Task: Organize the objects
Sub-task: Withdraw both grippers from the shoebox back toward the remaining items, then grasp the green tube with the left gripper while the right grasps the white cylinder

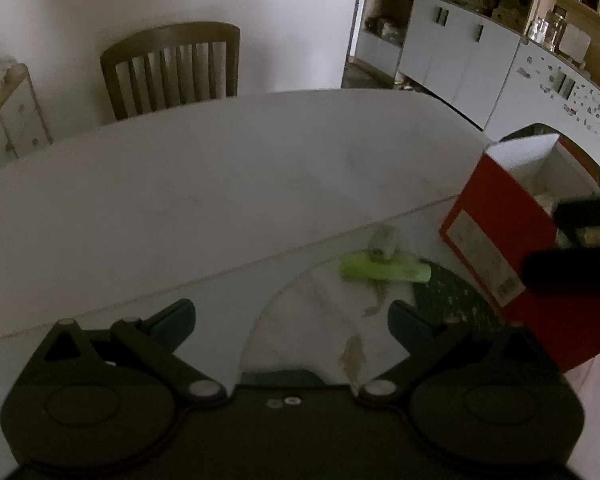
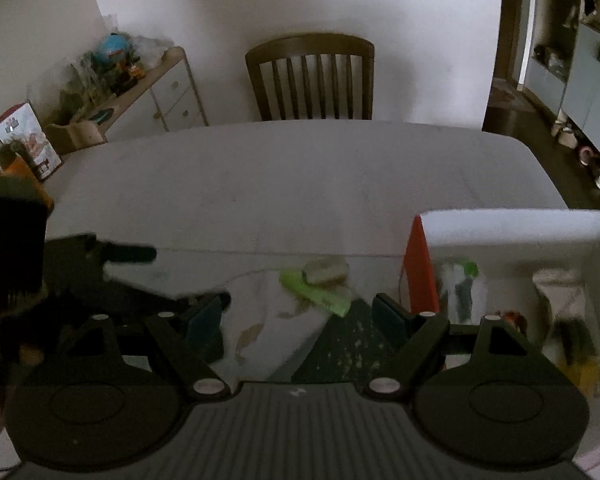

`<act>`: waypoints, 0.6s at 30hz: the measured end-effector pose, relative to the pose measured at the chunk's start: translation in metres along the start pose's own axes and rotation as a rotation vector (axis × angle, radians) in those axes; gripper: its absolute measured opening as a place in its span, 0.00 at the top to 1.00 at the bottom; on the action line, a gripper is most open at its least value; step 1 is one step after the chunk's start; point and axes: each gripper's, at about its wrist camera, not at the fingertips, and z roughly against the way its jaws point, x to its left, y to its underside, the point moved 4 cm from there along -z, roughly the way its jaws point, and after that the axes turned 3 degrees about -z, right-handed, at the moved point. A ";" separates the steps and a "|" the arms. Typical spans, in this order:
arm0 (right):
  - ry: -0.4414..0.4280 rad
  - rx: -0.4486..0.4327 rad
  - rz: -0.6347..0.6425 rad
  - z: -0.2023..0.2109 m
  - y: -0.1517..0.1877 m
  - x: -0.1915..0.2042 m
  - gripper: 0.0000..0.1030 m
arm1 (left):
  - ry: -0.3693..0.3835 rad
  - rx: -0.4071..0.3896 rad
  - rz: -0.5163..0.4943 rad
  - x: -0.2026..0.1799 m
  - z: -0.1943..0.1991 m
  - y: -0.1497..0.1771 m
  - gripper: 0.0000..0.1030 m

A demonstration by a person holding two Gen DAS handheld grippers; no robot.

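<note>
Left tool [image 1: 290, 326] hanging wide open over the table [image 1: 220, 184], holding nothing, its 2 teal fingers [image 1: 176, 320] far apart. Right tool [image 2: 298, 318] also gaping wide and holding nothing, teal fingers [image 2: 206, 320] spread out.

Lying flat on the table, just in front of both tools: a bright green tube [image 1: 384, 270], long and thin. Sitting on top of the green tube, touching it: a small pale roll [image 1: 382, 242], too blurry to name. Showing again in the right wrist view: the green tube [image 2: 320, 294] with the pale roll [image 2: 326, 270] at its far side.

Under the green tube: a white cloth [image 1: 332, 308] with brown stains, next to a dark green speckled patch [image 1: 452, 300].

To the right of the green tube: a red box [image 1: 496, 240], white inside, standing open. Resting inside the red box [image 2: 420, 272] in the right wrist view: a few blurry things [image 2: 460, 288], hard to tell apart. Reaching in near the red box in the left wrist view: the dark fingers of the right tool [image 1: 580, 240].

Behind the green tube, at the far side of the table: a brown wooden chair [image 2: 310, 76] against a white wall [image 2: 260, 8].
</note>
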 end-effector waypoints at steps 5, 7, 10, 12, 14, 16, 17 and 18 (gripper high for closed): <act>-0.010 0.033 -0.001 -0.026 -0.014 0.002 0.20 | 0.020 -0.021 -0.004 -0.010 -0.011 0.003 0.01; -0.018 0.041 0.002 -0.038 -0.021 0.003 0.20 | 0.026 -0.037 -0.020 -0.018 -0.016 0.003 0.01; -0.054 0.077 0.008 -0.060 -0.032 0.001 0.20 | 0.032 -0.042 -0.046 -0.031 -0.025 0.005 0.01; -0.049 0.104 0.017 -0.075 -0.038 0.000 0.20 | 0.033 -0.047 -0.068 -0.039 -0.030 0.004 0.01; -0.028 0.136 0.029 -0.091 -0.044 -0.003 0.20 | 0.034 -0.049 -0.087 -0.047 -0.037 0.003 0.01; -0.009 0.183 0.022 -0.107 -0.048 -0.006 0.20 | 0.036 -0.047 -0.094 -0.053 -0.043 0.002 0.01; 0.001 0.199 0.018 -0.113 -0.050 -0.008 0.20 | 0.039 -0.044 -0.095 -0.054 -0.047 0.000 0.01; 0.008 0.198 0.038 -0.117 -0.053 -0.005 0.20 | 0.039 -0.042 -0.094 -0.056 -0.050 -0.001 0.01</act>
